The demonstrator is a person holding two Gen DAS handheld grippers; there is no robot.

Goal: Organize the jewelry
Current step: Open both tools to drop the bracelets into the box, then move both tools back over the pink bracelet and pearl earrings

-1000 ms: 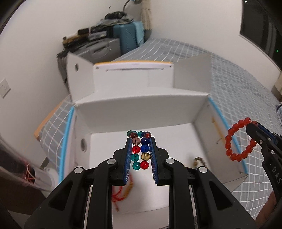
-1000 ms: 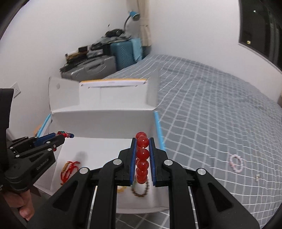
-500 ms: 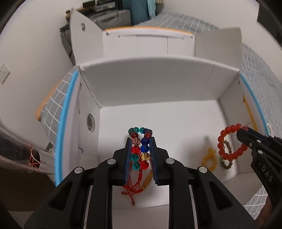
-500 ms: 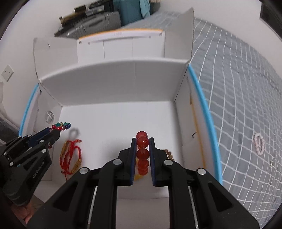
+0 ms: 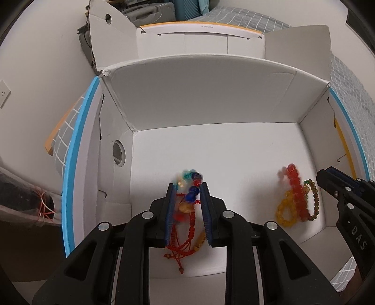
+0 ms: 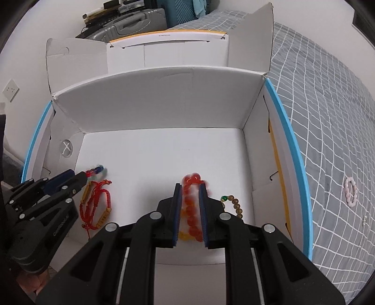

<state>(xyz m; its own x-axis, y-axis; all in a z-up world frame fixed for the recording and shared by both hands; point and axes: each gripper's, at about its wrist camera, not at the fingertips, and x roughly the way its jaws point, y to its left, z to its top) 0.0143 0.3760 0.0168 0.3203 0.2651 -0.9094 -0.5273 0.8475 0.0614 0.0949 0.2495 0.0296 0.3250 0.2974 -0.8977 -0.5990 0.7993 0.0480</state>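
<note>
Both grippers are inside the open white cardboard box [image 5: 211, 152] [image 6: 164, 152]. My left gripper [image 5: 186, 185] has its jaws parted, and the multicoloured bead bracelet [image 5: 191, 179], blurred, is dropping out of them onto a red cord bracelet [image 5: 185, 232]. My right gripper [image 6: 190, 186] is also parted, and the red bead bracelet [image 6: 191, 187], blurred, is slipping between its fingers. In the left wrist view the red bead bracelet [image 5: 296, 187] lies over a yellow bead bracelet [image 5: 284, 208] and a brown bead bracelet [image 5: 315, 199] near the box's right wall.
The box stands on a grey checked bed [image 6: 328, 105] with its flaps up. A pink bead bracelet [image 6: 350, 191] and a small metal piece [image 6: 364, 219] lie on the bedspread right of the box. Suitcases [image 6: 121, 21] are stacked by the far wall.
Both grippers have gone lower into the box and their jaws have parted. The multicoloured bracelet and the red bead bracelet have come loose and are falling to the box floor.
</note>
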